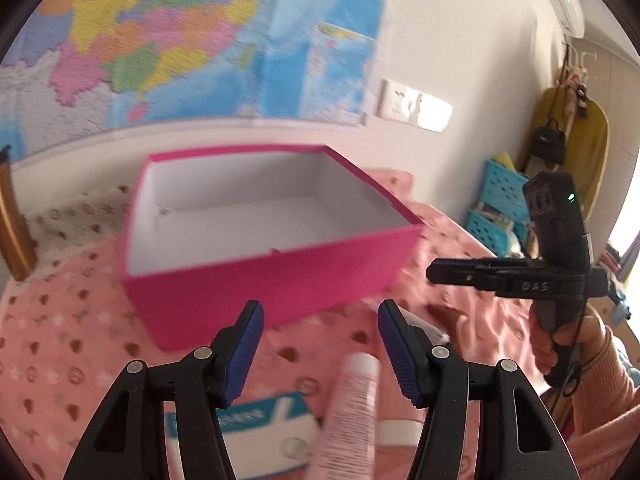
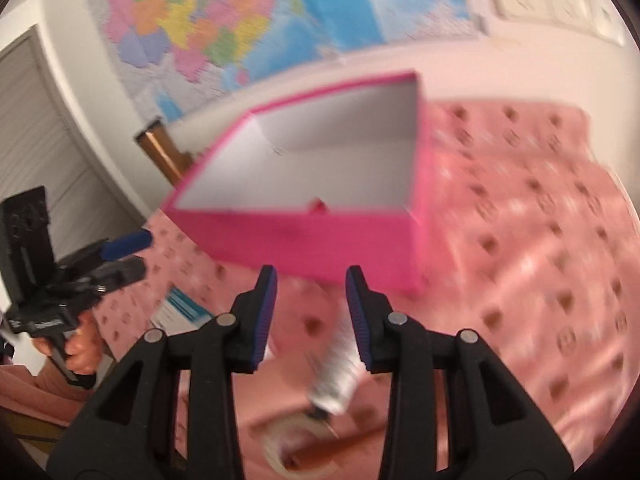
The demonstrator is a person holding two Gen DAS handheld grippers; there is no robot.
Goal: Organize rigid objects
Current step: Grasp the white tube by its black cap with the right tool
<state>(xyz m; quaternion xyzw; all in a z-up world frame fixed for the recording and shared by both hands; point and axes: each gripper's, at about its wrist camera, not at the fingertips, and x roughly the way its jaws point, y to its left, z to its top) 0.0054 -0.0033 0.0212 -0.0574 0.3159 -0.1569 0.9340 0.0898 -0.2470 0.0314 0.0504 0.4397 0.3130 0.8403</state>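
Covering the whole work surface is a pink blanket (image 1: 72, 340) with small printed motifs, and behind it hangs a coloured wall map (image 1: 160, 40). On the blanket sits your open pink box (image 1: 264, 280), white inside, with only a small dark speck showing near its front wall. It stands ahead of both grippers, nothing between it and your fingers.

Closer to you than the box lie the loose items. A flat white-and-teal carton (image 1: 260, 436) lies under your left gripper (image 1: 320, 352), whose blue pads are spread wide with nothing between them. A pale pink tube (image 1: 352, 412) lies across the carton's right end, beneath that gap. Your right gripper (image 2: 311, 316) is also parted and holds nothing; below it lies a blurred silvery tube (image 2: 336, 384), and nearer still a clear tape roll (image 2: 288, 452).

Off to the right side, blue baskets (image 1: 496, 200) stand beyond the blanket's edge, well apart from the box.
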